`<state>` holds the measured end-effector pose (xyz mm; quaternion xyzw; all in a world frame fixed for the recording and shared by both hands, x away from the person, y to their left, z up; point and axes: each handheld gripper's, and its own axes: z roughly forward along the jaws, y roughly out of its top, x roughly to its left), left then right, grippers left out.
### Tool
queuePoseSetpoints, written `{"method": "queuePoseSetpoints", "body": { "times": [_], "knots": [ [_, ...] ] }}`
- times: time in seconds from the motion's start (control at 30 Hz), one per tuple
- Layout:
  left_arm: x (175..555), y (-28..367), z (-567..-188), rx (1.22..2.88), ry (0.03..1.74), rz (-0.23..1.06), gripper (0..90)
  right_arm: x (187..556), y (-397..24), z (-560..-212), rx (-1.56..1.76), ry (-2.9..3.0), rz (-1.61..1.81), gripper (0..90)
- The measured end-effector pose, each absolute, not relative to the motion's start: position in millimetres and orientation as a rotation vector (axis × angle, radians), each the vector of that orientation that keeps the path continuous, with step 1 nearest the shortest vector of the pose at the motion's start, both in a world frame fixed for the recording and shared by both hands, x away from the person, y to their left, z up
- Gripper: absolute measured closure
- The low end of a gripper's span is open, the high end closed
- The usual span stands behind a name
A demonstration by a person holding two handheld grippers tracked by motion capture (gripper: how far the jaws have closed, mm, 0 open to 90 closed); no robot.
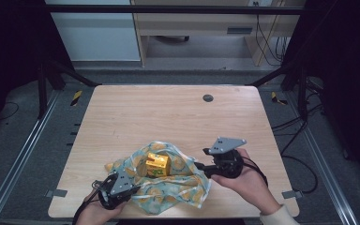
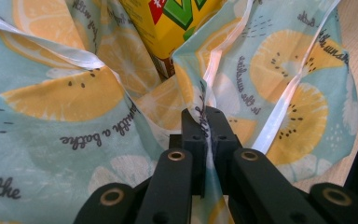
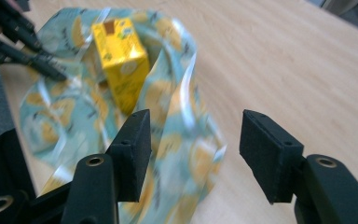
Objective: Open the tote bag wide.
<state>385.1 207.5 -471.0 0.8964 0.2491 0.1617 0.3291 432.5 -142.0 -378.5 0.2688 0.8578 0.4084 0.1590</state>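
— Your left gripper (image 1: 122, 185) sits closest to the high camera, at the table's (image 1: 168, 112) near edge around 7 o'clock from the yellow carton (image 1: 157, 165). What is it doing?

— Clenched. In the left gripper view your jaws are pressed together on a fold of the lemon-print cloth (image 2: 74, 93), right at its white hem, with the fabric pinched between the pads. The carton (image 2: 177, 23) stands just beyond at 12 o'clock, half wrapped by the cloth.

— And your right gripper (image 1: 201, 168)?

— Released. In the right gripper view your two black jaws stand well apart with nothing between them. The cloth (image 3: 177, 130) shows past the left jaw but neither pad touches it. From the high view this gripper lies at about 3 o'clock from the carton, its tips just at the cloth's right edge, your hand (image 1: 243, 176) behind it.

— Where is the carton, exactly?

— Upright in the middle of the cloth (image 1: 168, 183), which is bunched up around it on the near half of the table. In the right gripper view you see the carton (image 3: 121, 70) at 11 o'clock, with cloth rising on both sides. Your left gripper (image 3: 28, 51) shows at the upper left there, tips on the fabric.

— Anything else on the table?

— One small dark round fitting (image 1: 208, 98) near the far edge, at 1 o'clock from the carton, well apart from it.
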Motion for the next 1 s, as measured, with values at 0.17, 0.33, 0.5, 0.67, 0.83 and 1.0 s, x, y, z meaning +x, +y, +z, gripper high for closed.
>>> {"method": "queuePoseSetpoints", "body": {
  "times": [0.17, 0.33, 0.5, 0.67, 0.83, 1.0],
  "knots": [
    [384, 207, -470, 2.337, 0.652, 0.43, 88.6, 458, -124, -377, 0.754, 2.476, 1.141, 40.1],
    [383, 207, -470, 2.338, 0.643, 0.43, 88.6, 474, -106, -395, 0.765, 2.541, 1.112, 36.3],
    [383, 206, -470, 2.338, 0.637, 0.433, 88.6, 477, -93, -412, 0.776, 2.601, 1.124, 35.1],
    [381, 205, -469, 2.34, 0.626, 0.436, 88.7, 481, -80, -431, 0.766, 2.653, 1.066, 50.6],
    [381, 204, -468, 2.333, 0.622, 0.447, 88.8, 488, -80, -430, 0.781, 2.626, 1.098, 83.7],
    [380, 203, -467, 2.329, 0.607, 0.447, 88.8, 499, -87, -421, 0.841, 2.576, 1.143, 87.8]
  ]
}}
